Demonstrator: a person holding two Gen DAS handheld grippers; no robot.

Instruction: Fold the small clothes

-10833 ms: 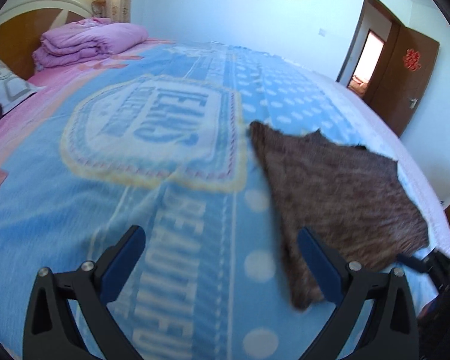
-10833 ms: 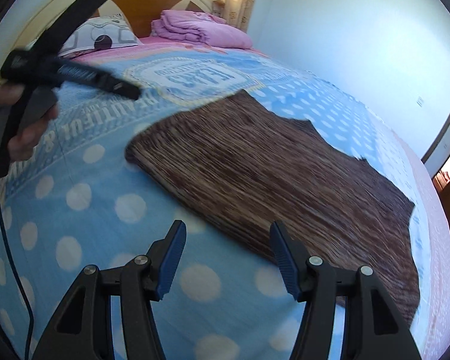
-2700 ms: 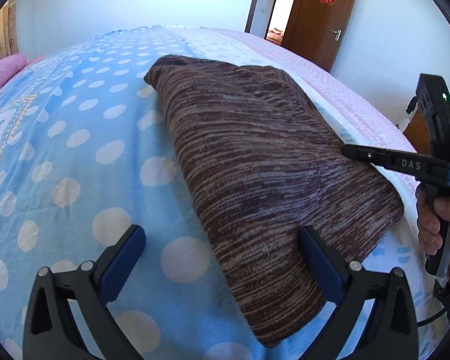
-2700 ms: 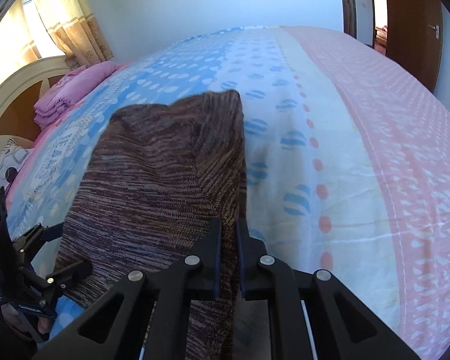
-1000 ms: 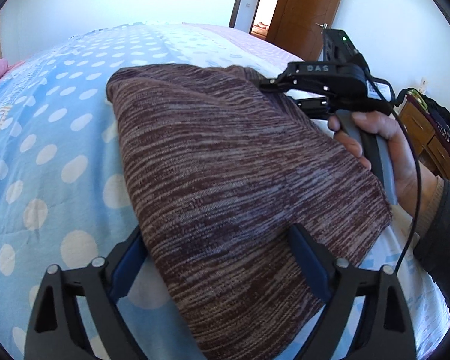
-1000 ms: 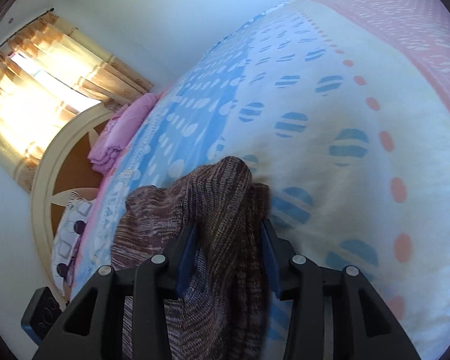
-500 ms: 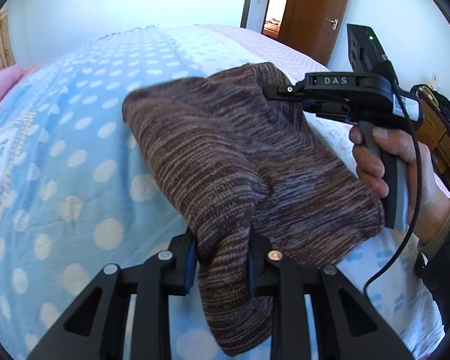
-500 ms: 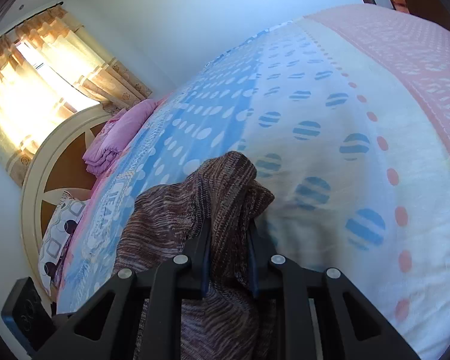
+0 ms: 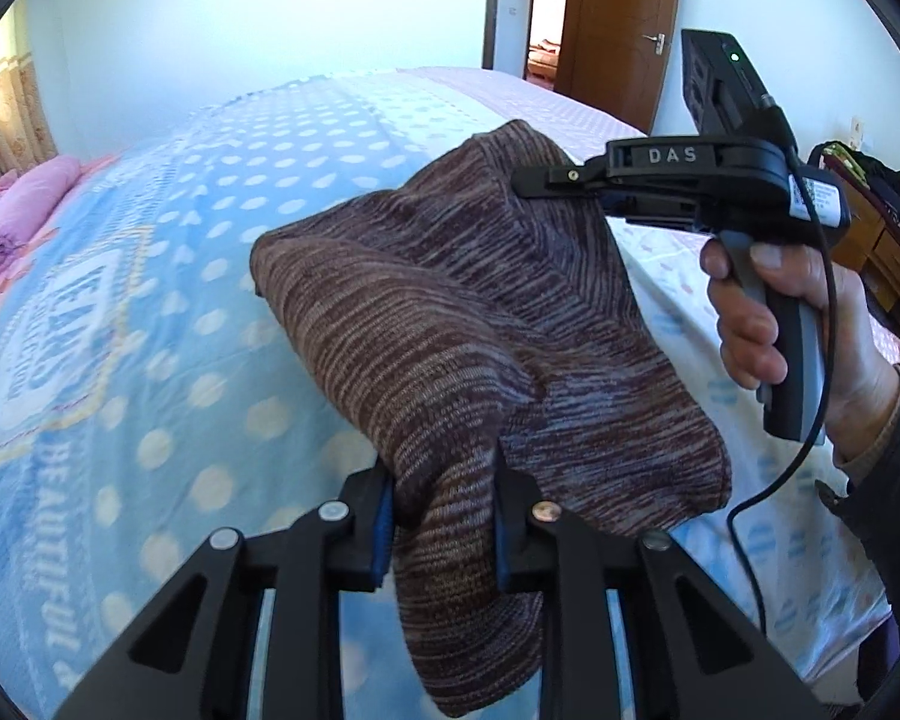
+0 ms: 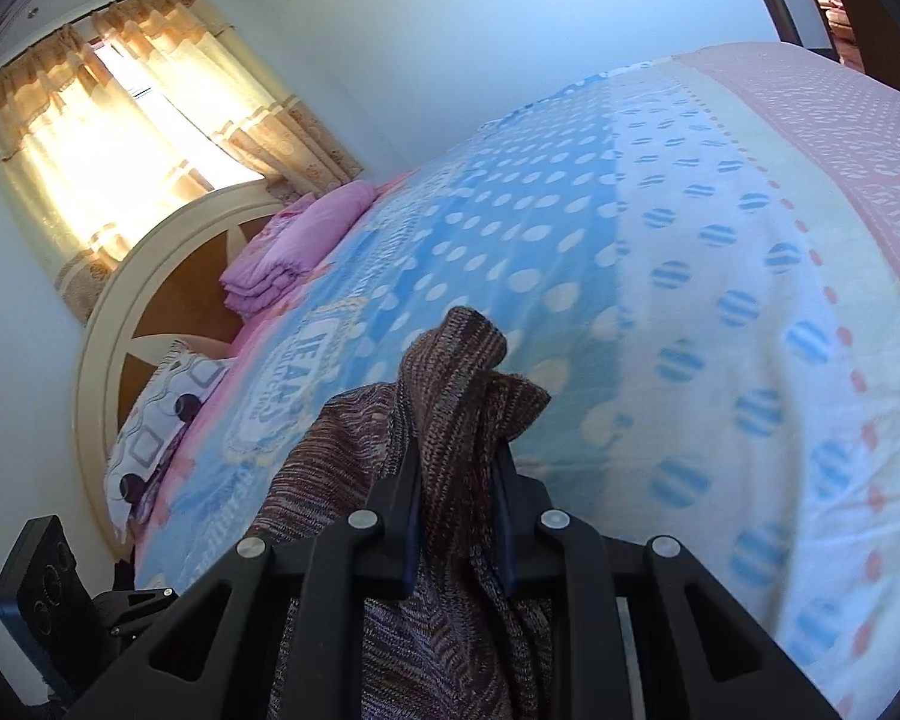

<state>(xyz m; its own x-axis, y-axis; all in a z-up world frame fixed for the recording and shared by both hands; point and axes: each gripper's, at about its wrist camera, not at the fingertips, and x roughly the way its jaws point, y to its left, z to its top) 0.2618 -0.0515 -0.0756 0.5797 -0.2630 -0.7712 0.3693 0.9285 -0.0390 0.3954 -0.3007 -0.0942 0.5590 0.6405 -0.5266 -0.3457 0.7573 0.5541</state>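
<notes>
A brown striped knit garment (image 9: 450, 312) is folded over and held up above the blue dotted bedspread (image 9: 120, 276). My left gripper (image 9: 444, 468) is shut on its near edge, with cloth hanging down between the jaws. My right gripper (image 10: 457, 456) is shut on the far corner of the garment (image 10: 450, 372); in the left wrist view it comes in from the right (image 9: 528, 186), held by a hand (image 9: 768, 324). The garment's underside is hidden.
A folded pink quilt (image 10: 294, 240) and a patterned pillow (image 10: 156, 420) lie by the round headboard (image 10: 120, 324). A brown door (image 9: 618, 18) stands open past the bed's foot. A wooden cabinet (image 9: 882, 240) stands beside the bed on the right.
Both grippers closed on the garment about a second ago. Since then they have lifted it further off the bed, and the views have swung toward the headboard.
</notes>
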